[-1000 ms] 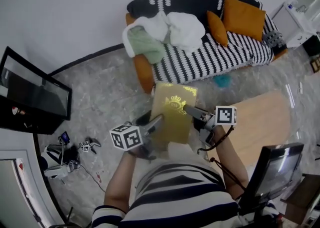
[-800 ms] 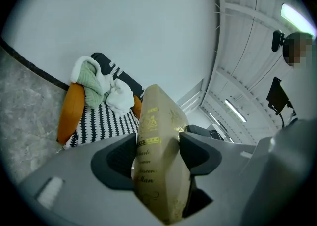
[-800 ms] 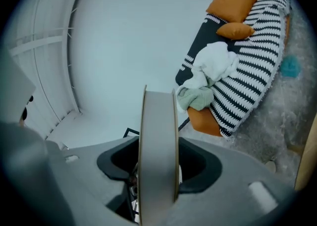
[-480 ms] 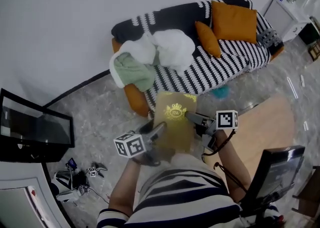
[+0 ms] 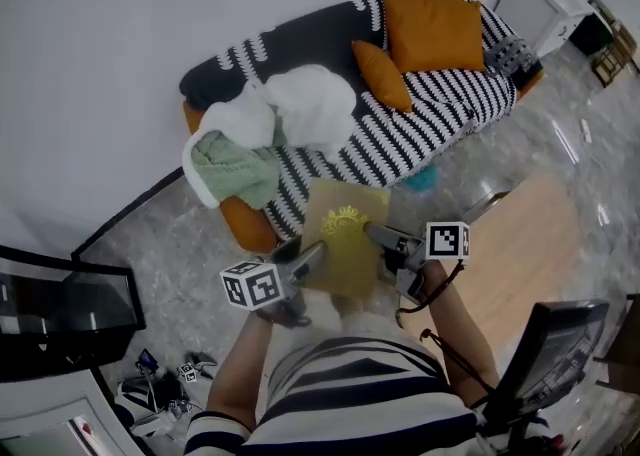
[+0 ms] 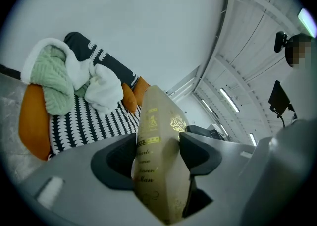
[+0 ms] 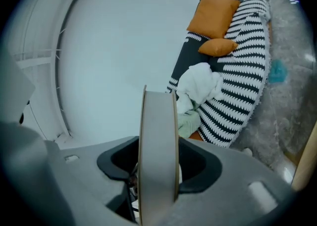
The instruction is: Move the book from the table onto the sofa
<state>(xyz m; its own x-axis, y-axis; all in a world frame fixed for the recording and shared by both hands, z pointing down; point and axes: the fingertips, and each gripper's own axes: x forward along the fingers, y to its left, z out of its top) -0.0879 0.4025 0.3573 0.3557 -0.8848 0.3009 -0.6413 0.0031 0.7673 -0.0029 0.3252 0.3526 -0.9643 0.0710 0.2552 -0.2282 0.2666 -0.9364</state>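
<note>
Indoors, marbled grey floor (image 5: 180, 264), striped sofa (image 5: 440, 114) — white wall (image 5: 150, 24), gold book (image 5: 345, 254) aloft

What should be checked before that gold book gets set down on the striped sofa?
1. Grip of left gripper on the book: ok, jaws press its covers at the spine.
2. Grip of right gripper: ok, jaws clamp the page edge.
3. Book off the table: ok.
4. Free spot on the sofa: ok, bare striped seat between blankets and orange cushions.
5. Book over the seat: not ok, it hangs in front of the sofa.
6. Floor underfoot: cannot tell, the person's torso hides it.
</note>
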